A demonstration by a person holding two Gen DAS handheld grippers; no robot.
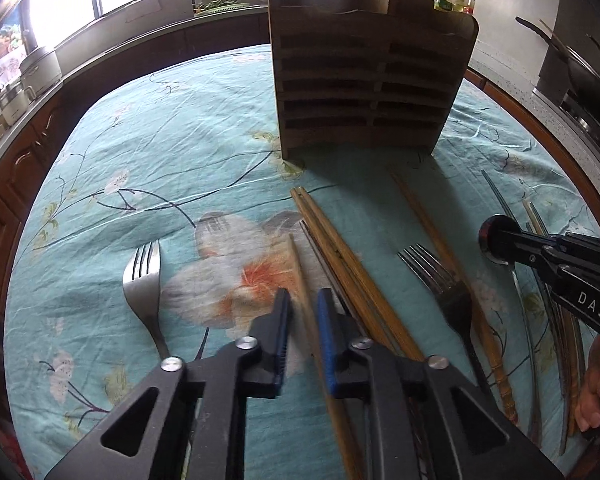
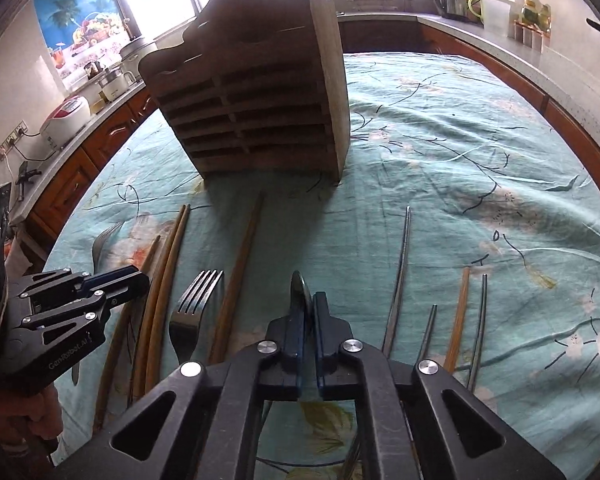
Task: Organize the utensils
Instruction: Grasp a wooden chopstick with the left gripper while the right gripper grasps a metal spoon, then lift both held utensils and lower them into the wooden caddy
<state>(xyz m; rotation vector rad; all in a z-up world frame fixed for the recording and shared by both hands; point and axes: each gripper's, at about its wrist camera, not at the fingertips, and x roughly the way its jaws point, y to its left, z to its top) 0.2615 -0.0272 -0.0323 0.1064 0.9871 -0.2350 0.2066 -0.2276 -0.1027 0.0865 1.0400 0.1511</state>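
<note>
My left gripper (image 1: 303, 300) is shut on a single wooden chopstick (image 1: 298, 264) that runs back under the jaws; its blue pads press it from both sides. My right gripper (image 2: 307, 300) is shut on a thin dark utensil with a rounded end (image 2: 300, 286) that sticks out past the fingertips. That rounded end (image 1: 496, 240) also shows at the right gripper's tip in the left wrist view. A slatted wooden utensil holder (image 1: 364, 80) (image 2: 260, 120) stands upright beyond both grippers. The left gripper (image 2: 140, 276) shows at the left of the right wrist view.
On the teal flowered cloth (image 1: 180, 160) lie a silver fork (image 1: 144, 280), a dark fork (image 1: 440, 280) (image 2: 196, 308), a pair of wooden chopsticks (image 1: 340, 264) (image 2: 168, 280), another wooden one (image 2: 240, 272) and thin metal chopsticks (image 2: 400, 272). Kitchen counters ring the table.
</note>
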